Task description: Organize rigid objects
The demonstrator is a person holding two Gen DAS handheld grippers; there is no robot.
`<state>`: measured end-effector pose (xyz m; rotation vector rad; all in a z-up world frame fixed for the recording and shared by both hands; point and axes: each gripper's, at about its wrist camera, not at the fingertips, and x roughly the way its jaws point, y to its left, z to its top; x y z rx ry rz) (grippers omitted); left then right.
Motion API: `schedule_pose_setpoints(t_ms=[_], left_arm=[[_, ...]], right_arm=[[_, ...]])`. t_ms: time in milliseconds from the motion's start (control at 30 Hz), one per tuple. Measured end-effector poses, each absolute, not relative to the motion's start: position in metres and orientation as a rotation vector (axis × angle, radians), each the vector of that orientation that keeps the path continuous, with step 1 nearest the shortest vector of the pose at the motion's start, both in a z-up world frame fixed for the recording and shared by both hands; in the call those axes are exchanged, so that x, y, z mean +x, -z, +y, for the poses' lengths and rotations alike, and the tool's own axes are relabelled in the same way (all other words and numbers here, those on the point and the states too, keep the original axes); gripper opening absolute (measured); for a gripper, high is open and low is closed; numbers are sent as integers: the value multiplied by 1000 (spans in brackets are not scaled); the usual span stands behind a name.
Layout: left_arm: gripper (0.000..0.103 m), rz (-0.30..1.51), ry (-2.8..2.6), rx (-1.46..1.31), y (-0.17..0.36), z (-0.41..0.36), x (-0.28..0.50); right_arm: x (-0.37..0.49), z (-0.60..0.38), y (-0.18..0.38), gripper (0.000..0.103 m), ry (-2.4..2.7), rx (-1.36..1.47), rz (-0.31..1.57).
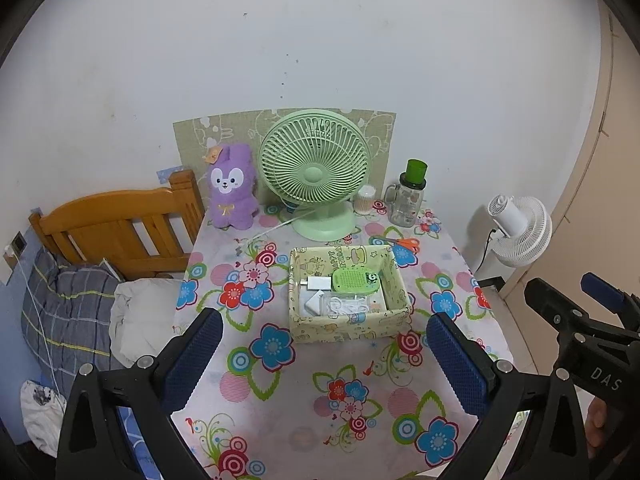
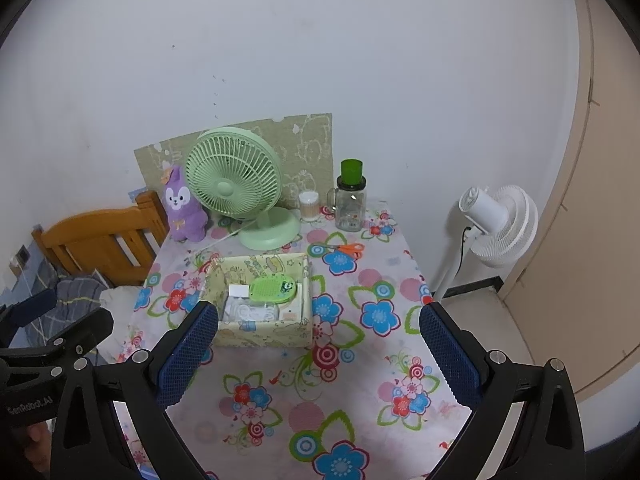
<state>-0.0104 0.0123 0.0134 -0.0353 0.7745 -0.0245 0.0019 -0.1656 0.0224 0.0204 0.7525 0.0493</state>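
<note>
A pale yellow patterned storage box [image 1: 352, 326] [image 2: 264, 336] stands mid-table. Inside lie a green perforated device [image 1: 355, 280] [image 2: 274, 289], a white charger [image 1: 319, 282] [image 2: 239, 292] and a white cable [image 1: 346, 305] [image 2: 252, 312]. Orange-handled scissors [image 1: 402, 243] [image 2: 345, 249] lie behind the box on the right. My left gripper [image 1: 324, 360] is open and empty, held above the table in front of the box. My right gripper [image 2: 320, 354] is open and empty, in front of the box and to its right.
A floral cloth [image 1: 304, 408] covers the table. At the back stand a purple plush [image 1: 232, 188], a green desk fan [image 1: 316, 172], a cotton-swab jar [image 1: 366, 199] and a glass jar with green lid [image 1: 410, 196]. A bed lies left [image 1: 112, 232], a white floor fan right [image 1: 520, 230].
</note>
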Motion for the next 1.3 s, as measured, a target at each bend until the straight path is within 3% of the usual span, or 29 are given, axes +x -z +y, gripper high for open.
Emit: schedule_pose_setpoints(t_ms=[1300], left_arm=[[103, 767, -15, -32, -14, 12, -10]], right_arm=[[4, -164, -19, 102, -74, 14, 765]])
